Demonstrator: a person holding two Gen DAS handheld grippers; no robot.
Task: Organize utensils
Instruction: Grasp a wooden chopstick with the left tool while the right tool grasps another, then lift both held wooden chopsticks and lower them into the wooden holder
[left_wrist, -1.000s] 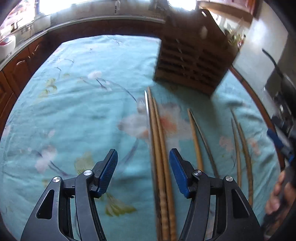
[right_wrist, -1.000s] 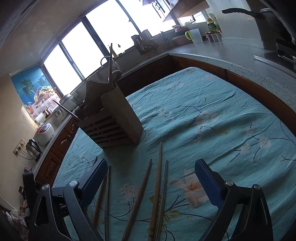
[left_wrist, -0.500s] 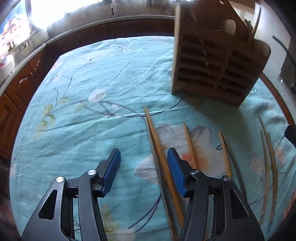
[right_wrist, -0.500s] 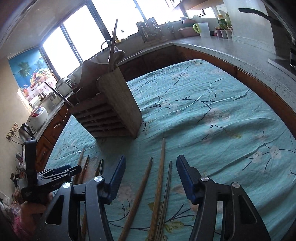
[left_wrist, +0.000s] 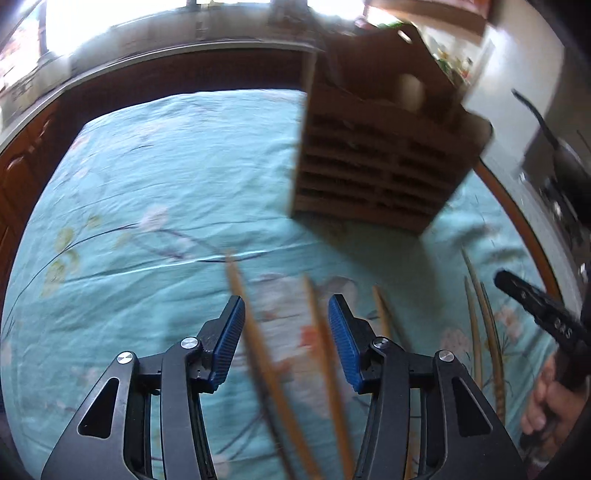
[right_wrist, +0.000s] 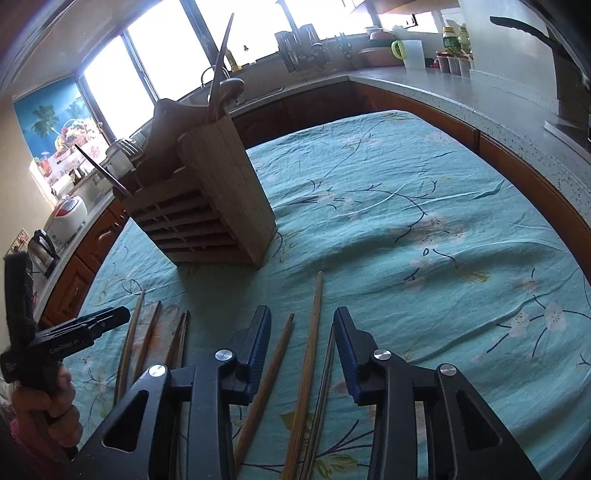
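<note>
Kitchen with wide bright windows (right_wrist: 147, 74), grey countertop (right_wrist: 461, 99) over brown cabinets (right_wrist: 77, 284) wrapping the room. In the middle, a table under a teal floral tablecloth (right_wrist: 424, 206), wrinkled in places. Standing on the cloth toward the far side, a slatted wooden utensil holder (right_wrist: 207, 206), upright, already carrying a few utensils that poke out of its top, one long handle leaning out at the left. On the counter behind: white rice cooker (right_wrist: 66, 218), kettle (right_wrist: 42, 245), dish rack with cutlery (right_wrist: 303, 44), white jug with green handle (right_wrist: 410, 53). On the cloth in front of the holder, wooden chopsticks (right_wrist: 310, 354) laid roughly parallel, tips pointing toward the holder, well short of it; a cluster of four thinner ones (right_wrist: 155, 339) lying further left in the right wrist view. Right gripper (right_wrist: 301, 350) low over the cloth, blue pads spread apart, straddling two chopsticks, a third darker stick just beside the right pad; nothing pinched. Left gripper (left_wrist: 286, 339) likewise spread, blue pads (left_wrist: 231, 339) either side of two blurred chopsticks (left_wrist: 258, 343) running between them, contact with either impossible to tell through the motion blur. Left wrist view smeared overall. Each gripper's black handle and the holding hand (right_wrist: 44, 402) visible at the edge of the other's view.
</note>
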